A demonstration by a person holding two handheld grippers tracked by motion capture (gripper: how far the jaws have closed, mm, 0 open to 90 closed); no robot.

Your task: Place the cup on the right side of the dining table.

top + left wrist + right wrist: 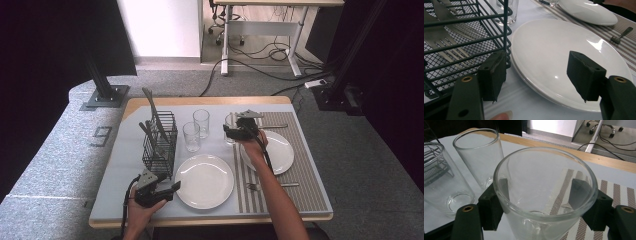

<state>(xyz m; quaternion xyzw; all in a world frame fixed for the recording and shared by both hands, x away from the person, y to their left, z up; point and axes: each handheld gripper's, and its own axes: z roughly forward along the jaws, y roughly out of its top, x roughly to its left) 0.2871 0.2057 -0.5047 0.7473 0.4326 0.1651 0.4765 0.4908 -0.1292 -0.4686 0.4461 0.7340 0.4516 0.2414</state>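
Observation:
My right gripper [231, 131] is shut on a clear drinking glass [229, 120] at the left edge of the striped placemat [306, 186]. In the right gripper view the glass [529, 220] sits upright between the jaws, and both pads [500, 188] show through its wall. Whether it rests on the table I cannot tell. My left gripper [170, 184] is open near the table's front left. Its jaws [536, 72] straddle the rim of a white plate [564, 47], with the left jaw beside the black wire cutlery basket [461, 42].
Two more empty glasses [191, 136] [201, 122] stand left of the held one. The basket [160, 142] holds forks and knives. A second white plate [277, 150] lies on the placemat, with a fork [252, 186] in front and a knife [277, 125] behind.

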